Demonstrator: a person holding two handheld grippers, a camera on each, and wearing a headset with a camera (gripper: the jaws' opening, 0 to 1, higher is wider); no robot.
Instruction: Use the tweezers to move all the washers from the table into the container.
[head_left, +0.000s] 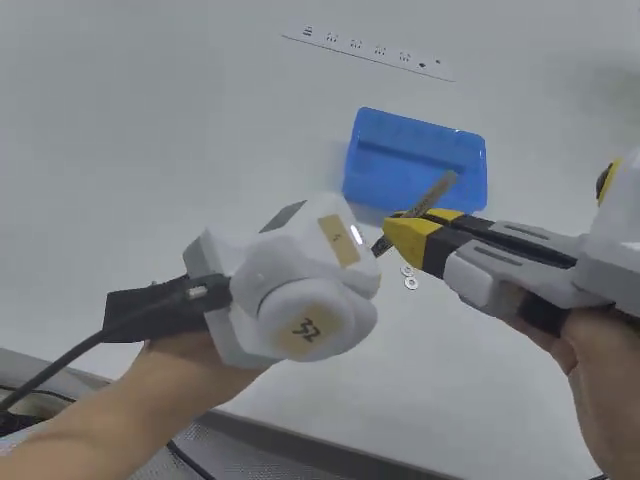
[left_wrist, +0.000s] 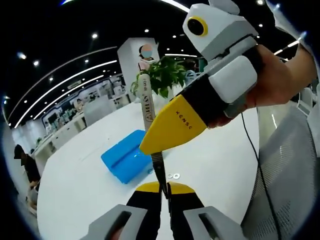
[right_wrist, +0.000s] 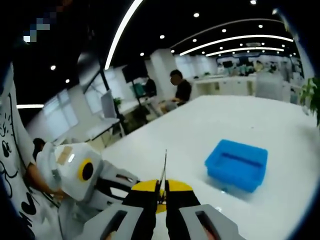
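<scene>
The metal tweezers hang in the air between both grippers, above the white table. My right gripper, with yellow jaws, is shut on them, and they rise edge-on as a thin blade from its jaws. My left gripper is shut on their dark lower end; its white housing hides its jaws in the head view. Two small washers lie on the table just below the jaws, near the blue container. One washer lies beside the container.
The white table stretches wide around the container. A power strip lies at the far edge. A black cable trails from the left gripper. People and desks stand far off in the room.
</scene>
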